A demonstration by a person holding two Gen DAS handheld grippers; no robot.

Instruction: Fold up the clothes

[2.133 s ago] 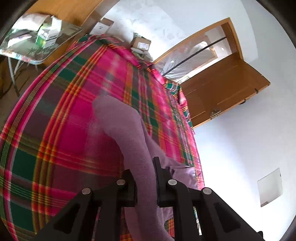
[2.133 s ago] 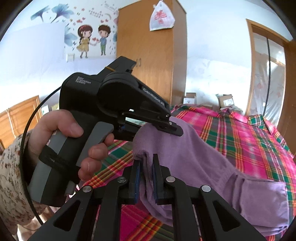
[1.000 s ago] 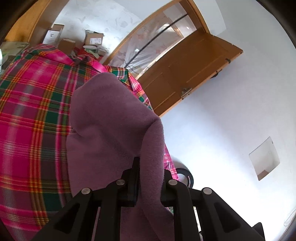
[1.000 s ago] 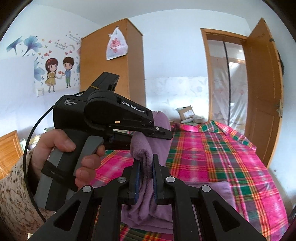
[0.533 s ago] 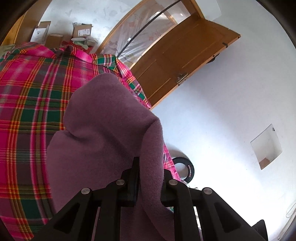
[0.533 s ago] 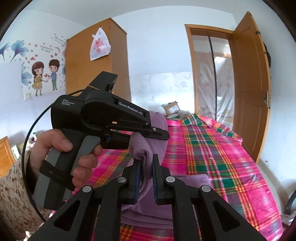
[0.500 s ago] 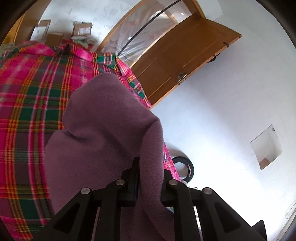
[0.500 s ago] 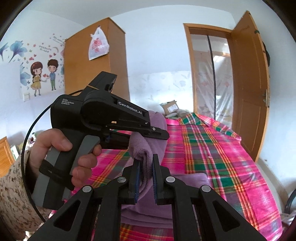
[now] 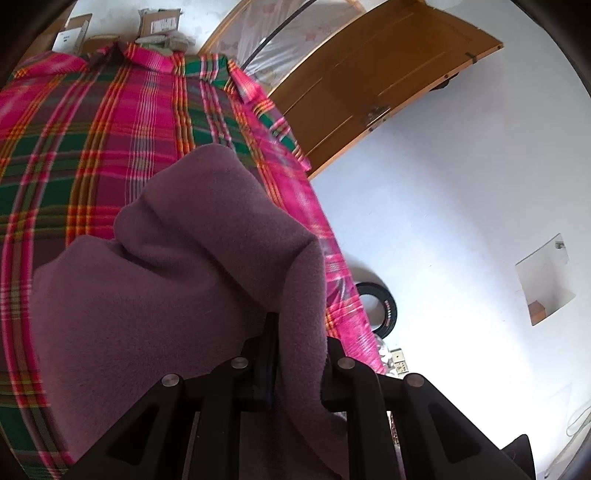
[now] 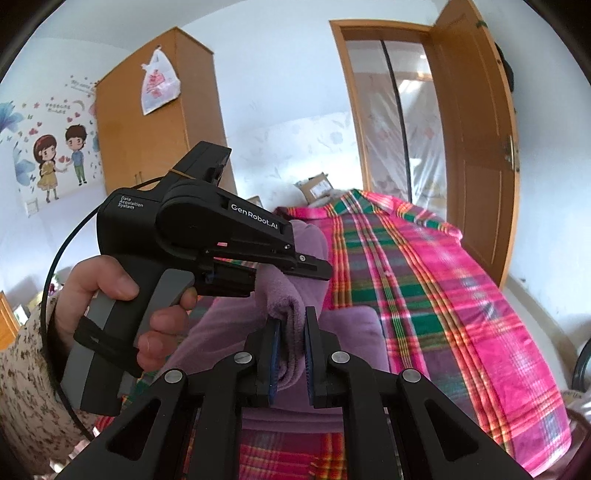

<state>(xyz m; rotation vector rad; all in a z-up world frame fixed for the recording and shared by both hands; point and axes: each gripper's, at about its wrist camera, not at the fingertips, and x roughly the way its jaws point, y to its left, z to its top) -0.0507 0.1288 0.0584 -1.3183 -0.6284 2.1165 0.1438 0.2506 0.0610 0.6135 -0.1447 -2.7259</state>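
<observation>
Presently listed: one mauve fleece garment (image 9: 177,295), held off a bed by two handheld tongs.

Left tongs (image 9: 297,354): closed on a thick fold of the garment. In the left wrist view the fleece is seen rising between the two black fingers and draping down to the left in heavy folds; the inner face of the right finger is covered by cloth.

Right tongs (image 10: 292,332): set narrow, with a rolled edge of the garment (image 10: 284,295) gripped between the blue-padded fingers. The cloth is pressed against the left pad; whether it touches the right pad cannot be told.

Relative position: in the right wrist view the left tongs (image 10: 310,267) are seen just above and behind the right tongs, clamped on the same bunched edge, so that both grips lie close together on one portion of the cloth. The remainder of the garment hangs below them and is partly laid on the bed.

Left hand (image 10: 122,306): wrapped around the grey handle of the left device; a floral-print sleeve (image 10: 26,387) is visible at the wrist.

Bed (image 10: 424,295): covered by a pink, green and orange plaid sheet.

Surroundings: wooden wardrobe (image 10: 147,129) with a plastic bag (image 10: 159,83) hung on it; cartoon wall sticker (image 10: 61,155); open wooden door (image 10: 476,140); cardboard boxes (image 9: 159,22) beyond the far end of the bed; a black ring-shaped object (image 9: 380,306) on the floor beside the bed.
</observation>
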